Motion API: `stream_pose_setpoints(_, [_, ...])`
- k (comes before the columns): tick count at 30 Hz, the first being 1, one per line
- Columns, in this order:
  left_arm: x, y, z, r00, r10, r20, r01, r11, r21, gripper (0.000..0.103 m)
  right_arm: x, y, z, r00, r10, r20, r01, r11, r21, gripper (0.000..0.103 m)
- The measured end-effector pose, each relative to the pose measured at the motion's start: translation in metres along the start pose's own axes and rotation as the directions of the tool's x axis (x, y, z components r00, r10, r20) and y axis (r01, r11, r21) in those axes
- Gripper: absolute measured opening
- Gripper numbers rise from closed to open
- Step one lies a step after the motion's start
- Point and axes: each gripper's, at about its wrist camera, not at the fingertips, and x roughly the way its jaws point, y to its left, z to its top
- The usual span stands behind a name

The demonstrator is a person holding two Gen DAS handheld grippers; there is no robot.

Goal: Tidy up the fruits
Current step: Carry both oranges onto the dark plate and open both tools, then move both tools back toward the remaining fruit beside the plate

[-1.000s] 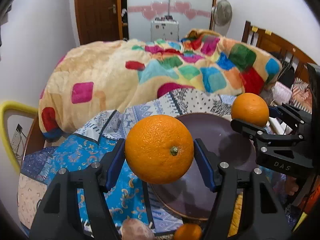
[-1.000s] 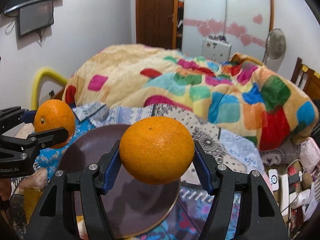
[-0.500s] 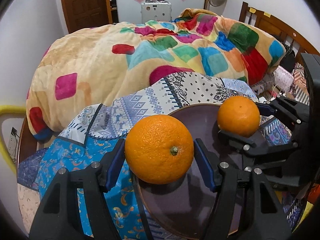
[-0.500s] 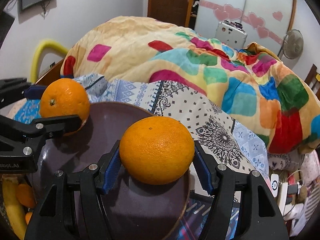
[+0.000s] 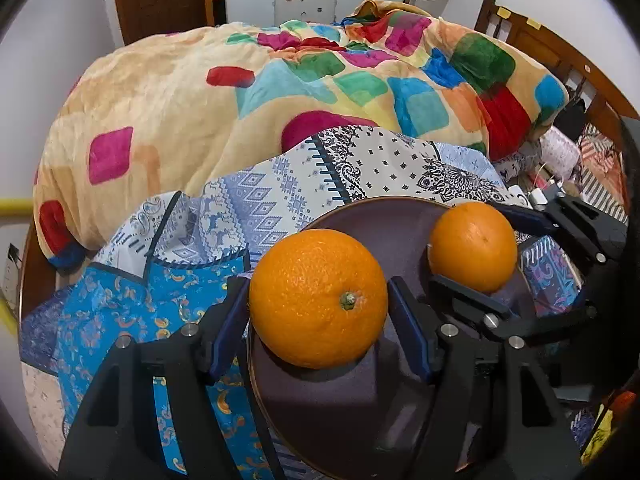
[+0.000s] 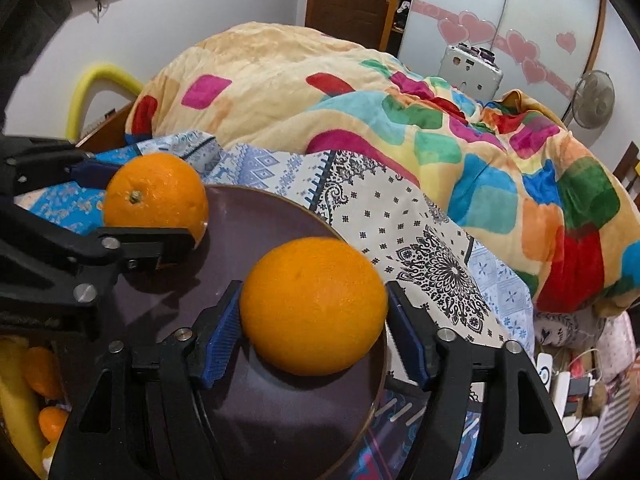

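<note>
My left gripper [image 5: 319, 322] is shut on an orange [image 5: 318, 298] with its stem facing the camera, low over the near left part of a dark purple plate [image 5: 332, 412]. My right gripper [image 6: 314, 330] is shut on a second orange [image 6: 313, 306], low over the right part of the same plate [image 6: 256, 224]. Each orange casts a shadow on the plate just below it. The right gripper's orange [image 5: 473, 247] shows in the left wrist view. The left gripper's orange [image 6: 156, 196] shows in the right wrist view.
The plate lies on patterned blue and white cloths [image 5: 280, 196] on a bed, with a bulky colourful blanket [image 5: 280, 80] behind. A banana [image 6: 18, 400] and small oranges [image 6: 42, 372] lie at the lower left of the right wrist view. Chargers and clutter [image 6: 568, 380] lie to the right.
Both grippers have come down and forward with their oranges, from well above the plate to just over its surface. Both stay shut on the fruit.
</note>
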Motion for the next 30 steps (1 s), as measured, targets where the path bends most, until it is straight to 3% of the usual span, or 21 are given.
stream_pose_setpoints(2, [0.0, 0.002, 0.0, 1.0, -0.005, -0.007, 0.005, 1.0, -0.011, 0.068, -0.007, 0.0, 0.001, 1.0, -0.005, 0.023, 0.005, 1.0, 0.005, 0.079])
stream_pose_setpoints(6, [-0.005, -0.002, -0.001, 1.0, 0.015, -0.008, -0.015, 1.0, 0.008, 0.068, -0.019, -0.001, 0.0, 0.999, -0.01, 0.044, 0.009, 1.0, 0.01, 0.079])
stream_pose_setpoints(8, [-0.012, -0.005, -0.002, 0.999, 0.032, 0.018, -0.033, 0.999, 0.021, 0.071, -0.026, -0.002, -0.002, 0.998, -0.003, 0.056, 0.002, 1.0, 0.022, 0.079])
stream_pose_setpoints(11, [-0.032, -0.009, -0.003, 0.996, 0.048, 0.08, -0.05, 0.998, 0.03, 0.084, -0.037, -0.003, -0.005, 0.997, -0.008, 0.077, 0.005, 0.999, 0.032, 0.079])
stream_pose_setpoints(16, [-0.068, -0.012, -0.011, 0.986, 0.063, 0.152, -0.068, 0.997, 0.03, 0.085, -0.059, 0.0, -0.011, 0.993, -0.037, 0.116, 0.033, 0.999, 0.033, 0.079])
stream_pose_setpoints(22, [-0.107, -0.013, -0.038, 0.972, 0.106, 0.21, -0.113, 0.993, 0.024, 0.085, -0.094, 0.003, -0.023, 0.985, -0.035, 0.17, 0.026, 0.998, 0.058, 0.079])
stream_pose_setpoints(30, [-0.138, -0.013, -0.083, 0.964, 0.144, 0.221, -0.15, 0.989, 0.008, 0.086, -0.132, 0.015, -0.047, 0.975, -0.042, 0.219, 0.027, 0.997, 0.071, 0.079])
